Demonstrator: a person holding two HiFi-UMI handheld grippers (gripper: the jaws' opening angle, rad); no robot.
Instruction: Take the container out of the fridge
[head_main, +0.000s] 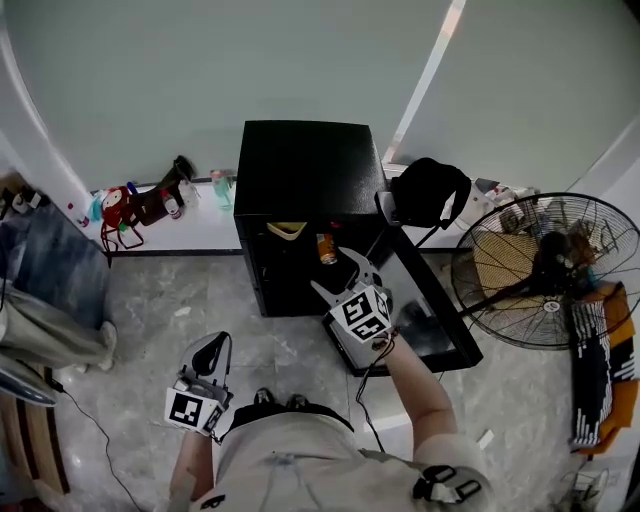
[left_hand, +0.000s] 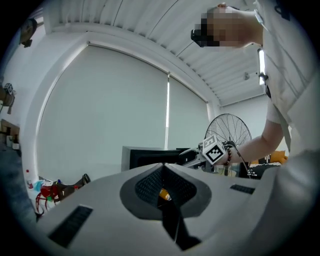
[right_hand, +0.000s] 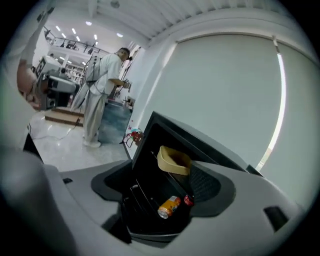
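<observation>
A black mini fridge (head_main: 305, 165) stands on the floor with its door (head_main: 432, 312) swung open to the right. Inside, a beige container (head_main: 287, 229) (right_hand: 173, 160) rests on the upper shelf, and an orange can (head_main: 326, 248) (right_hand: 169, 207) lies on its side below it. My right gripper (head_main: 332, 272) (right_hand: 160, 200) is open just in front of the fridge opening, with nothing between its jaws. My left gripper (head_main: 210, 352) (left_hand: 164, 167) is shut and holds nothing, low at the left and well short of the fridge.
A large floor fan (head_main: 545, 270) stands at the right, close to the open door. A black bag (head_main: 430, 190) sits behind the door. Red and dark items (head_main: 120, 208) lie on the white ledge at the left. A person (right_hand: 102, 95) stands further off.
</observation>
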